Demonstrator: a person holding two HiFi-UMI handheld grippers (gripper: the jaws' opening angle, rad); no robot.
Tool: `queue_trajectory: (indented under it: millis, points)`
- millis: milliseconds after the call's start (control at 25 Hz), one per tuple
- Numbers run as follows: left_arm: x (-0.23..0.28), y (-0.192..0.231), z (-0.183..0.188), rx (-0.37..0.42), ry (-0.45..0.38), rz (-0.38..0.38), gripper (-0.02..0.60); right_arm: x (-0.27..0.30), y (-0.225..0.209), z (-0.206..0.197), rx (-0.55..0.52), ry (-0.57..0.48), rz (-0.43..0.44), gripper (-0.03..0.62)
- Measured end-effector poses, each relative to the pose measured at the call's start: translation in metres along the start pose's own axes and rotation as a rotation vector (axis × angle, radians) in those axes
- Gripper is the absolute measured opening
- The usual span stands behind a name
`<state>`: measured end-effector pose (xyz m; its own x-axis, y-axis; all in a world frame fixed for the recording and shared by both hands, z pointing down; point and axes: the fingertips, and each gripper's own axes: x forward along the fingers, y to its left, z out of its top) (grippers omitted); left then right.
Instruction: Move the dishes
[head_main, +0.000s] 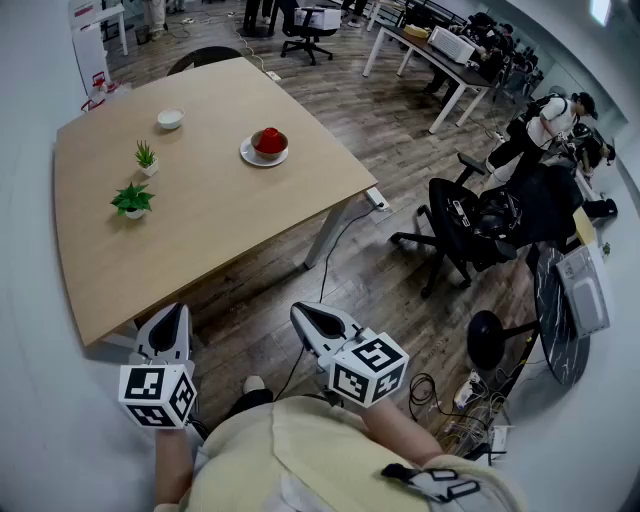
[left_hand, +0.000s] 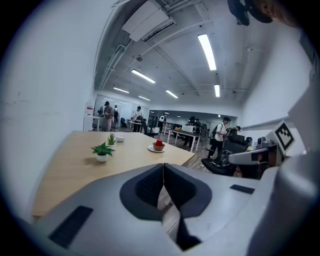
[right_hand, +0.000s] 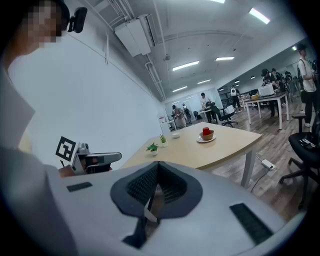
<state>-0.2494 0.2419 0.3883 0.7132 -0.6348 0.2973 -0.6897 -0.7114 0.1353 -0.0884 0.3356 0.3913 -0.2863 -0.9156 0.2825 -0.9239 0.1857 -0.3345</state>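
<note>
Left hand-held gripper (head_main: 170, 318): jaws together, empty.
Right hand-held gripper (head_main: 308, 315): jaws together, empty.
Bowls: two, upright; brown bowl (head_main: 270, 143) on plate (head_main: 247, 153), white bowl (head_main: 170, 119) apart.
Plants (head_main: 146, 157) (head_main: 132, 200): two.

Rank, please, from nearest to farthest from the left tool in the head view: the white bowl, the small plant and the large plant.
1. large plant, on the left, closest to the near edge.
2. small plant, just beyond it.
3. white bowl, at the far end.

The red object (head_main: 270, 137) on the white plate (head_main: 250, 155) is too small to identify. The small white bowl (head_main: 170, 119) is too small to show any contents. The head view's lower edge cuts off the person's torso (head_main: 300, 455).
</note>
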Motion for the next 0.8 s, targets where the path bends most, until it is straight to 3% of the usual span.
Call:
queue_trajectory:
  millis: [440,800]
  points:
    - [0.018,0.029,-0.008,0.009,0.036,-0.025,0.015,0.036,0.001,0.001,0.067,-0.01,0.019,0.014]
    - [0.032,0.047,-0.013,0.033,0.06,-0.09,0.015,0.058,0.012,-0.004,0.094,-0.012,0.019,0.015]
